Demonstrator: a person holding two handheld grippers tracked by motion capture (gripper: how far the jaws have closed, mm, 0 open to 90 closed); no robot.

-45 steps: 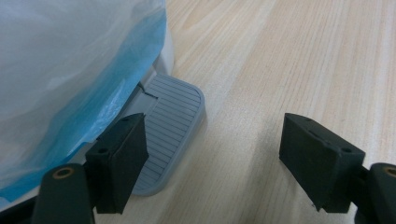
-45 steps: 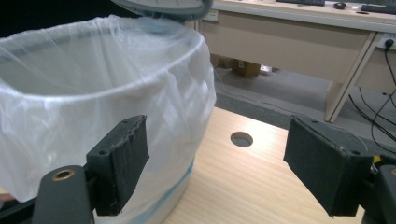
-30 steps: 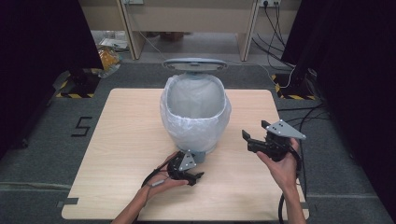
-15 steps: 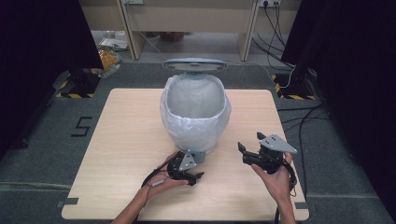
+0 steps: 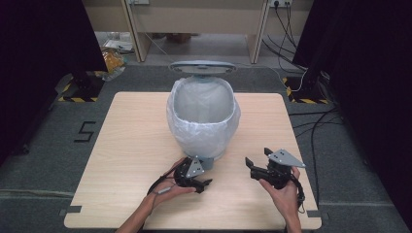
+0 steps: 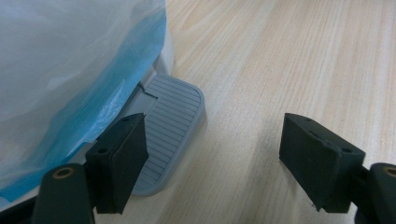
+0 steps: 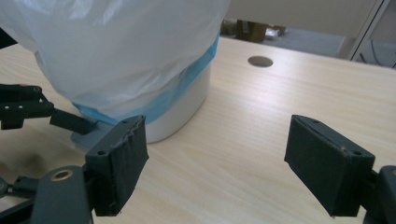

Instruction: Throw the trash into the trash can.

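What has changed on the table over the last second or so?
The right gripper has sunk toward the table, coming nearer the person; its jaws stand open with nothing between them. Nothing was grasped or released. The left gripper stayed at the grey pedal of the bin, jaws open, and the bin with its lid up and white liner has not shifted.

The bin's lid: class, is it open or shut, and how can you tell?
Open. In the high view the lid stands raised behind the bin, and the bag-lined inside is visible. The left gripper rests at the pedal.
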